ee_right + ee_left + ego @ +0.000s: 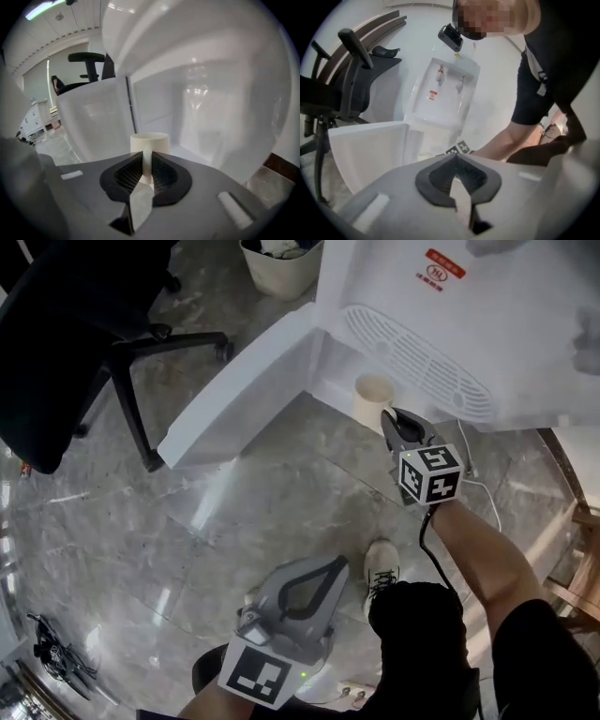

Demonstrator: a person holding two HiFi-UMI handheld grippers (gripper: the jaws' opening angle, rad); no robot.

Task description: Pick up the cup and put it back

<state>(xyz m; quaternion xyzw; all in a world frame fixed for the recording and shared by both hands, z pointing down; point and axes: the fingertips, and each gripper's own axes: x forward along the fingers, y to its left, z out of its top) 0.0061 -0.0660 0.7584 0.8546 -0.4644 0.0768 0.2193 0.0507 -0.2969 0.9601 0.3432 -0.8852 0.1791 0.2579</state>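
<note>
A cream cup (pixel 372 395) stands upright in the open lower compartment of a white water dispenser (pixel 441 324). My right gripper (pixel 394 418) reaches in beside the cup from the right. In the right gripper view the cup (pixel 149 139) is straight ahead, and its handle runs down between the dark pads of the right gripper (pixel 146 157), which is shut on it. My left gripper (pixel 335 564) hangs low over the floor, away from the dispenser, shut with nothing in it. In its own view the left gripper (pixel 456 158) points toward the dispenser (pixel 445 98) and the person's arm.
The compartment's white door (pixel 244 381) swings open to the left. A black office chair (pixel 66 334) stands at the left on the marble floor, and a waste bin (pixel 281 268) is behind it. A white cable (pixel 483 488) trails by the dispenser's base.
</note>
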